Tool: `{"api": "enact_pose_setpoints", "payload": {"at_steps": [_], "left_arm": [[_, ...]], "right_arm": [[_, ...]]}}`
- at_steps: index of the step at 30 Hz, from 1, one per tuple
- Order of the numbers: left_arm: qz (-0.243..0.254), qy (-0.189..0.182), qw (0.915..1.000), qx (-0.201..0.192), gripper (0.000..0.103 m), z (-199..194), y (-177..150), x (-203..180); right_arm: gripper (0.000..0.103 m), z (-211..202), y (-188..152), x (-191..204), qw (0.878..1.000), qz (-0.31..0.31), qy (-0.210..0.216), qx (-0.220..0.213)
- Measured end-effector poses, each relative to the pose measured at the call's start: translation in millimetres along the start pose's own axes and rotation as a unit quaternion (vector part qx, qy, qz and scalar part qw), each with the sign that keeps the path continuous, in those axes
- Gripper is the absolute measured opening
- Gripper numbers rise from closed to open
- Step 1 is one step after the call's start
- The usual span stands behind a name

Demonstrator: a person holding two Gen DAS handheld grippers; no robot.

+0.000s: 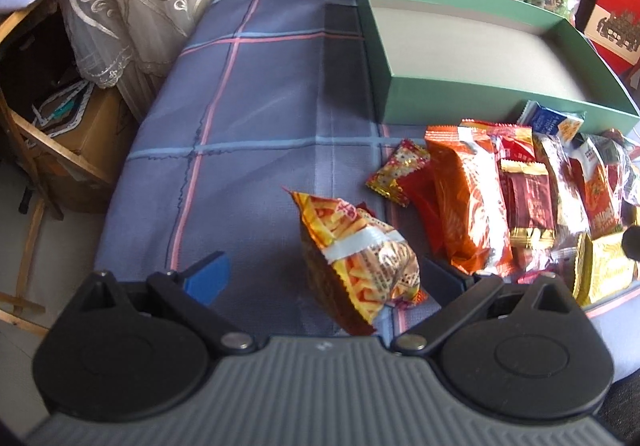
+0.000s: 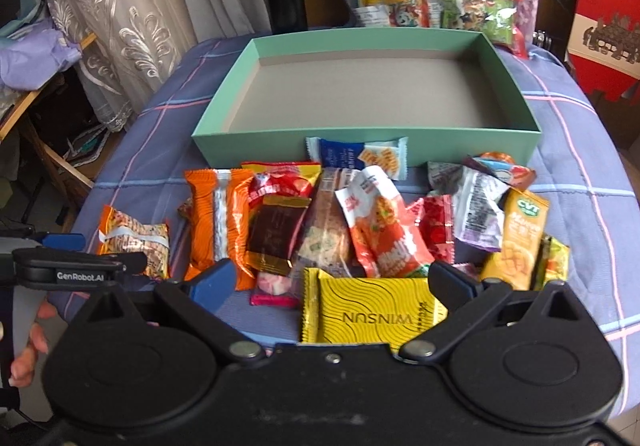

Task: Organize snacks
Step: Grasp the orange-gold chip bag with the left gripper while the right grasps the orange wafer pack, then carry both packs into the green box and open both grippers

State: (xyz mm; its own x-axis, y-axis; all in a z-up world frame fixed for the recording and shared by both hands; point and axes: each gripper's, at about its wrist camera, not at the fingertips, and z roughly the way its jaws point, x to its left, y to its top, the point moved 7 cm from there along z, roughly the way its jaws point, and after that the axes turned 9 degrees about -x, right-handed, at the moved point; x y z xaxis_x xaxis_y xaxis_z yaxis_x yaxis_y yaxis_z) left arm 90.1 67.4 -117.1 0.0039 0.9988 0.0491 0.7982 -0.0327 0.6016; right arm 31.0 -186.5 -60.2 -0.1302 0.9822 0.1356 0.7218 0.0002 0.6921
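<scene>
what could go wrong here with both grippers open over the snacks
The left gripper straddles a puffy yellow snack bag; hard closing fingers might crush it. The right gripper hangs over a crowded pile: its fingers may catch neighbours of the yellow WINSUN packet.

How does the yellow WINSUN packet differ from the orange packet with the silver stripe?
The WINSUN packet is yellow with dark wavy lines; the orange packet has a silver strip down its middle. The WINSUN packet lies flat and wide, nearest the right gripper, between its open jaws; the orange one runs lengthwise, puffier, further left in the pile. Both lie sealed on the checked cloth, outside the green box.
</scene>
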Motion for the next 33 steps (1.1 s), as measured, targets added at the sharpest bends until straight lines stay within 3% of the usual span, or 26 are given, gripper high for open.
{"api": "enact_pose_setpoints", "payload": {"at_steps": [1,4,6,11,20,21,22,23,25,28,29,33], "left_arm": [[0.0,-0.006,1.0,-0.004,0.103,3.9,2.0,-0.3],[0.018,-0.003,0.9997,0.014,0.103,13.0,-3.3,-2.5],[0.012,-0.01,0.9996,0.022,0.103,14.2,-6.9,0.8],[-0.014,-0.034,0.9993,0.009,0.103,14.0,-7.5,14.6],[-0.018,-0.05,0.9986,0.008,0.103,12.5,-16.6,25.4],[-0.016,-0.048,0.9986,0.012,0.103,13.9,-17.7,24.6],[-0.014,-0.045,0.9988,0.014,0.103,15.1,-18.4,23.5],[-0.01,-0.042,0.999,0.015,0.103,16.1,-18.8,22.3],[-0.011,-0.049,0.9987,0.01,0.098,16.5,-18.5,17.2],[-0.015,-0.069,0.9974,0.015,0.073,19.2,-17.2,6.5],[-0.018,-0.069,0.9974,0.015,0.06,20.3,-16.6,4.2],[-0.02,-0.068,0.9975,0.003,0.05,19.3,-13.9,-1.9]], "right_arm": [[0.103,6.4,1.3,5.2,1.0,-0.002,0.004,0.003],[0.081,23.2,5.8,21.3,1.0,-0.004,0.022,0.013],[0.075,33.8,7.5,32.9,0.999,0.0,0.037,0.023],[0.074,58.8,9.7,65.3,0.996,-0.009,0.072,0.043],[0.074,104.0,3.6,100.4,0.995,-0.02,0.078,0.062],[0.068,106.8,2.6,100.4,0.995,-0.022,0.078,0.061],[0.05,108.2,1.1,101.1,0.995,-0.022,0.078,0.063],[0.049,108.6,-0.1,100.8,0.995,-0.017,0.08,0.063],[0.047,104.5,0.0,99.2,0.994,-0.009,0.087,0.061],[0.047,96.1,5.2,93.2,0.994,0.001,0.094,0.051],[0.047,93.6,6.9,91.7,0.994,0.005,0.096,0.049],[0.047,78.2,17.4,75.8,0.994,0.023,0.098,0.038]]}}
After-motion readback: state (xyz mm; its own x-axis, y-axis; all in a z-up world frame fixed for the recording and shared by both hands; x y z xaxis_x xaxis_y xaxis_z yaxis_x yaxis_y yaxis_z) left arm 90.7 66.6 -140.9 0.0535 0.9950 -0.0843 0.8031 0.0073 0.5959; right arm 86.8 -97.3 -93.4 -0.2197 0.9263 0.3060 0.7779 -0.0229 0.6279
